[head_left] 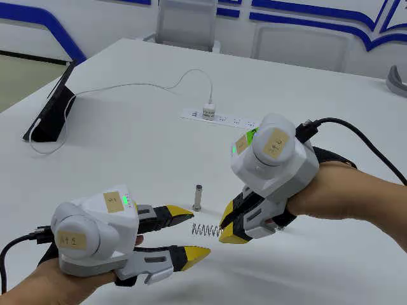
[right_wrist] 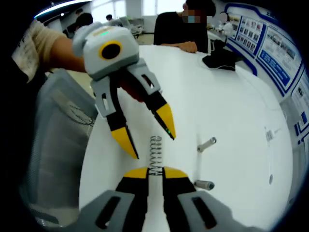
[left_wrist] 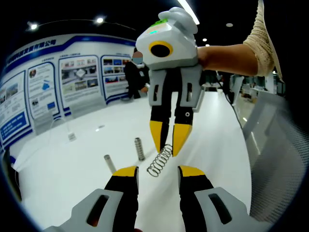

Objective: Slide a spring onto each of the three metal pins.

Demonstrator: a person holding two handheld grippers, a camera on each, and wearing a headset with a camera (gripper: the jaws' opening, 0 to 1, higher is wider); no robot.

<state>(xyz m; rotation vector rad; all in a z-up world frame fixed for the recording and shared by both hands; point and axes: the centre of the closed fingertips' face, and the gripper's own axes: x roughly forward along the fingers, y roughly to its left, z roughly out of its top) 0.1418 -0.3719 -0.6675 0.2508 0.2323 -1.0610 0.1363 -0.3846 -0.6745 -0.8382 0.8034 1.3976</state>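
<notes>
On the white workbench [head_left: 127,146], centre front: the spring [head_left: 205,230] lies stretched between the two grippers. It is on neither pin.

Right gripper [right_wrist: 155,173]:
- Jaws drawn almost together, clamped on one end of the spring.
- Its own view shows the coil coming out from between the two yellow tips and running straight away along the tabletop.
- In the left gripper view it reaches down from above, tips pinching the coil's end while the rest slants toward the surface.
- Cannot tell whether the held end is lifted clear of the table.

Left gripper [left_wrist: 159,173]:
- Jaws wide apart, gripping nothing.
- It faces the right gripper head on across the spring.
- The spring's free end sits in the gap between its yellow tips, with no contact visible on either side.
- Its tips are low, near the table.

Pins, as seen in the left gripper view:
- The nearer pin [left_wrist: 109,164] and the farther pin [left_wrist: 140,148] both stand on the workbench just beside the spring, on one side of it.
- Both are bare and clear of either gripper.
- In the head view a pin stands upright just behind the coil, between the two sets of tips.
</notes>
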